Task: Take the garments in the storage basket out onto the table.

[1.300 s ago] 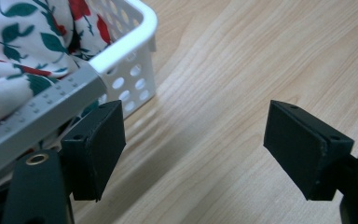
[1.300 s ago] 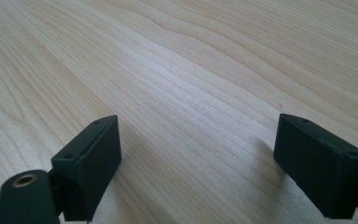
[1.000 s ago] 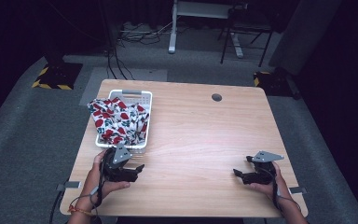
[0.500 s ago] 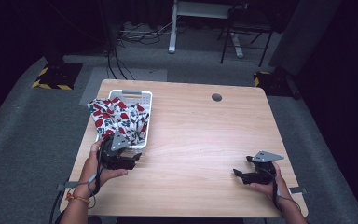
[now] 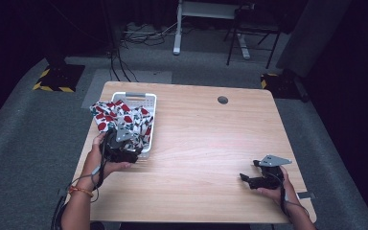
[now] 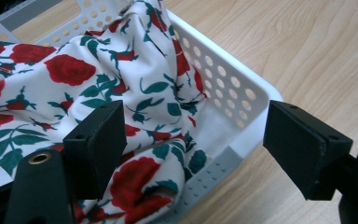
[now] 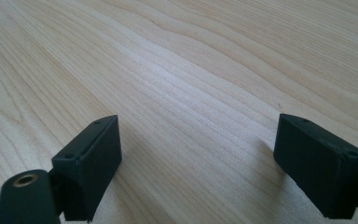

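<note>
A white perforated basket (image 5: 149, 101) (image 6: 223, 79) stands at the table's left side. A white cloth with red roses and green leaves (image 5: 117, 117) (image 6: 70, 74) fills it and spills over its left rim. My left gripper (image 5: 127, 153) (image 6: 193, 144) hovers open at the basket's near corner, one jaw over the cloth and the other outside the basket wall. My right gripper (image 5: 245, 178) (image 7: 196, 163) stands open just above bare wood near the table's front right, nothing between its jaws.
The light wooden table (image 5: 211, 139) has a round cable hole (image 5: 223, 99) at the back. Beyond it lie grey carpet, cables, a desk frame (image 5: 211, 19) and yellow-black hazard tape (image 5: 52, 86).
My left gripper has moved forward from the table's front left to the basket's near corner. The right gripper has stayed in place.
</note>
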The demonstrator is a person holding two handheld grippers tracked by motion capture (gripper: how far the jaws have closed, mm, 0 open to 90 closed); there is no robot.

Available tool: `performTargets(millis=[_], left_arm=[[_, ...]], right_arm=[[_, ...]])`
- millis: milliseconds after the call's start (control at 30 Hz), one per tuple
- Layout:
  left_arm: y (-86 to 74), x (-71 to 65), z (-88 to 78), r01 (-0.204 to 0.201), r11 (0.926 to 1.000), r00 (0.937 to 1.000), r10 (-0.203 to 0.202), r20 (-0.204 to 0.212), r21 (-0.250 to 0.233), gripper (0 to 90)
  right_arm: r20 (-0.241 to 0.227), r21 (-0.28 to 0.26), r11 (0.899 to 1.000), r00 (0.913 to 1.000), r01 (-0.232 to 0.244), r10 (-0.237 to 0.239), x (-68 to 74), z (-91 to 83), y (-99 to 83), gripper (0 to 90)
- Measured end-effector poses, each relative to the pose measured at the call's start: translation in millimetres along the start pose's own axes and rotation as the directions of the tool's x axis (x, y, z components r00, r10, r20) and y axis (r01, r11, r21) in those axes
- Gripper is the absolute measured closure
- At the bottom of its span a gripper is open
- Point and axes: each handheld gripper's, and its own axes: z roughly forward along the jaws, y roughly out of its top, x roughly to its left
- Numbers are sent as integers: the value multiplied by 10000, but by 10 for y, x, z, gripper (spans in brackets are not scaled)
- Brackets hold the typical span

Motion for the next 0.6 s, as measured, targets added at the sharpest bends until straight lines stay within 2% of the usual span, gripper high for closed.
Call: performTargets(millis=[367,600], left_arm=[[184,127,196,-205,9979,9995,219,-235,612,209],[235,202,325,-100,9954,9997,119,-201,948,207]], right_arm=[[1,1,10000,10000,-3,3,-1,1,1,151],[-5,0,10000,10000,2,-2,-2,0,0,152]])
